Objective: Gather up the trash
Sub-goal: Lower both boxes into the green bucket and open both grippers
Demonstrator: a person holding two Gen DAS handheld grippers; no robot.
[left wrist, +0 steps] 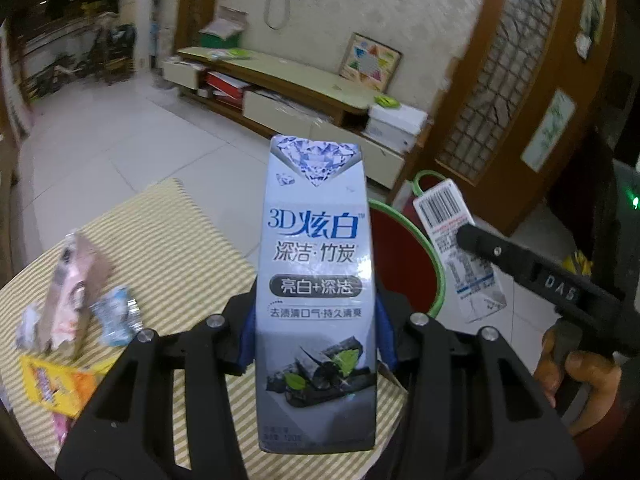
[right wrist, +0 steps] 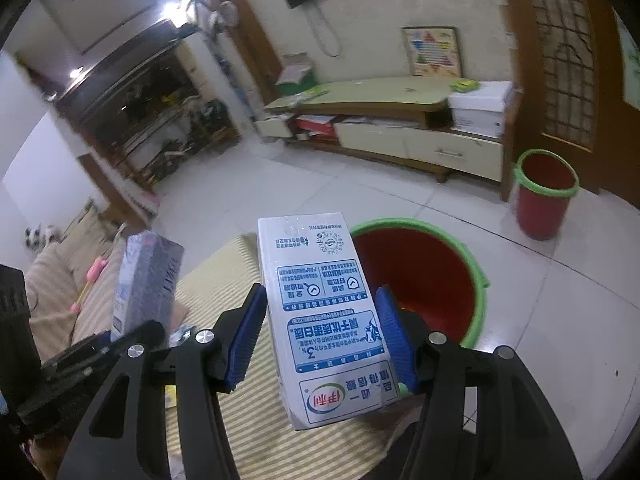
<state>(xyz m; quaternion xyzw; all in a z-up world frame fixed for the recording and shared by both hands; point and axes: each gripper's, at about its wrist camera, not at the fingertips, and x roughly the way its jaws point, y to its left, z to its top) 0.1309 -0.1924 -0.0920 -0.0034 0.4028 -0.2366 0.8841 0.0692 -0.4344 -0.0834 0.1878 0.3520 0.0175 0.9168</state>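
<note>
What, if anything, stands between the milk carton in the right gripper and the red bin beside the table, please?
Nothing visible does: the milk carton, clamped in the right gripper, is right by the red bin, whose open mouth is unobstructed.

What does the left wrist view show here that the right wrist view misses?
Only the left wrist view shows the loose wrappers on the striped mat. Only the right wrist view shows a second red bin by the cabinet. Both show the toothpaste box in the left tool, the milk carton in the right tool, and the near red bin.
</note>
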